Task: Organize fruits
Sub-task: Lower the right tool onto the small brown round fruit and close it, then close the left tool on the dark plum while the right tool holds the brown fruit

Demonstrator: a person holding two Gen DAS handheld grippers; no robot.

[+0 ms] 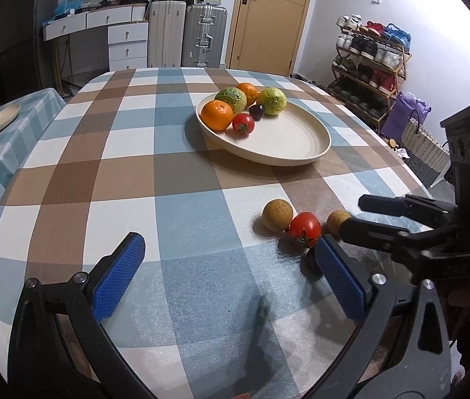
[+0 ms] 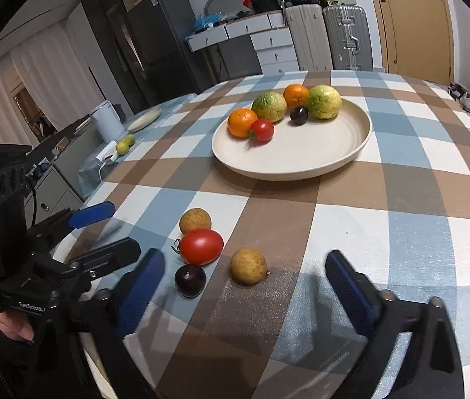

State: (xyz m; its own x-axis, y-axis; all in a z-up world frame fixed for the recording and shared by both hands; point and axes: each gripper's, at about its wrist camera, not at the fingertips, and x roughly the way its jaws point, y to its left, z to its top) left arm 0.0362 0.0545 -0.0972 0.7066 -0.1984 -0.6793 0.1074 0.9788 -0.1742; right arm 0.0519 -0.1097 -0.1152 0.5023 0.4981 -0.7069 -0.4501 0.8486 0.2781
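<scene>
A: Where is the fruit sitting right now?

B: In the right wrist view a cream plate [image 2: 351,153] is resting in the upper middle of the frame on the checked table [image 2: 401,199]. It is carrying two oranges [image 2: 241,123], two green-yellow citrus fruits [image 2: 269,106], a small tomato [image 2: 261,130] and a dark plum [image 2: 298,115], all crowding its far left side.

A: And the loose ones?

B: Four are lying lower centre: a tan round fruit [image 2: 195,221], possibly a longan, touching a red tomato [image 2: 201,246]; a second dark plum [image 2: 190,281] just beneath it; and another tan fruit [image 2: 248,266] beside them to the right.

A: What are the fingers doing?

B: The right gripper [image 2: 245,289] is standing released, its fingers [image 2: 138,292] spreading either side of the plum and the nearer tan fruit, pressing on neither. The left gripper [image 1: 228,272] is also gaping wide over bare cloth at the bottom of its own view, with the loose cluster just past its right-hand finger.
</scene>
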